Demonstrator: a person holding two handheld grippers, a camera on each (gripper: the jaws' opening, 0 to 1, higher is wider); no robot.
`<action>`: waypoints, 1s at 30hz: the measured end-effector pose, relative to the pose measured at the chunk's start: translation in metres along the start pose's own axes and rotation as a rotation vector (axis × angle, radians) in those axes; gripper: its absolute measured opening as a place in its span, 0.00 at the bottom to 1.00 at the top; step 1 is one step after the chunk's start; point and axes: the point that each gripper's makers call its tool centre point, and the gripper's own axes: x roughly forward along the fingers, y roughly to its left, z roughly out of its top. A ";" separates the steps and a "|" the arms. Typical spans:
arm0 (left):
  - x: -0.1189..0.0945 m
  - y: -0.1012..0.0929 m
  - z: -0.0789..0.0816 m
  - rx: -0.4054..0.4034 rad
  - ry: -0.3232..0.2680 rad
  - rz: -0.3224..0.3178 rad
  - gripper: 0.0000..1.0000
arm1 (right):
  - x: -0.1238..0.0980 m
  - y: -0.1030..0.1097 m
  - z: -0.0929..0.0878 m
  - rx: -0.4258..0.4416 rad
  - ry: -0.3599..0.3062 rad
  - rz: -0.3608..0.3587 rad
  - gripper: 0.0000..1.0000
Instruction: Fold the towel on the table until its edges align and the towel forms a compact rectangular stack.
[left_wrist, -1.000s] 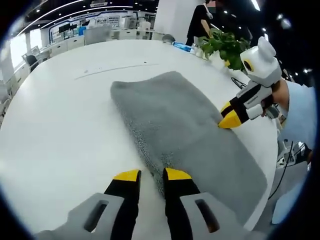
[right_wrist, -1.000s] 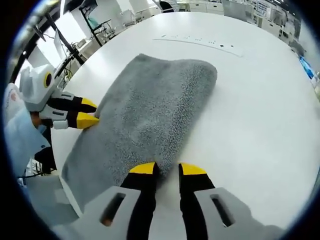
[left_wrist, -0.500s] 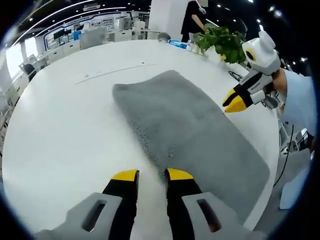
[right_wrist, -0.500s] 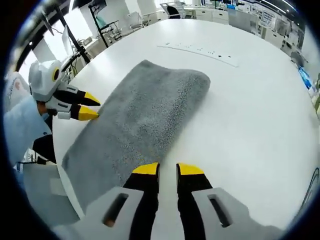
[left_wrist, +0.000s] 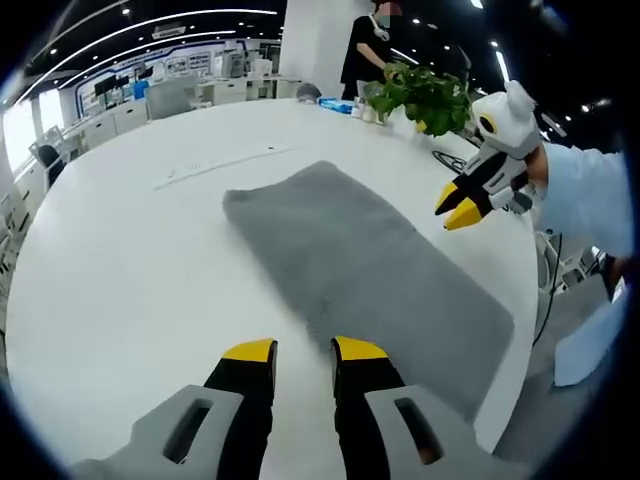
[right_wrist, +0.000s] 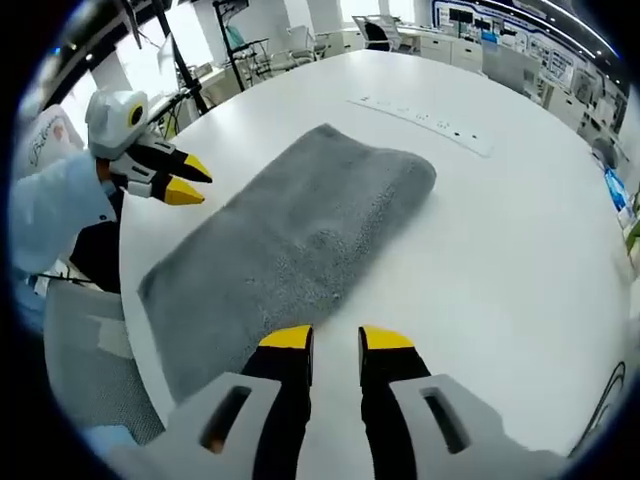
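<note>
So, starting far left in the left gripper view: big white round table (left_wrist: 110, 290), with a grey towel (left_wrist: 360, 260) lying flat as a long folded strip, running from mid-table toward the near right edge. Left gripper (left_wrist: 303, 352) down at the bottom, yellow-tipped jaws slightly spread with a narrow gap, holding nothing, just short of the towel's near long edge. Further right, right gripper (left_wrist: 458, 208) off the towel's far side, tips close together but not clearly touching, nothing pinched. Behind it a potted plant (left_wrist: 425, 95) and a person in black standing beyond the table.

Over in the right gripper view: left gripper (right_wrist: 190, 181) at far left, tips a little apart, clear of the towel (right_wrist: 290, 240). Right gripper (right_wrist: 335, 340) at bottom, jaws parted, empty, just past the towel's edge over bare table (right_wrist: 520, 260).
</note>
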 end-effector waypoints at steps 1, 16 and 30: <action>-0.002 -0.001 -0.002 0.015 0.006 -0.004 0.22 | -0.001 0.003 0.000 -0.028 -0.004 0.014 0.18; -0.028 -0.040 -0.024 0.151 0.036 -0.127 0.26 | -0.013 0.032 -0.018 -0.124 0.012 0.062 0.22; -0.050 -0.083 -0.058 0.398 0.124 -0.303 0.27 | -0.021 0.087 -0.034 -0.355 0.087 0.178 0.29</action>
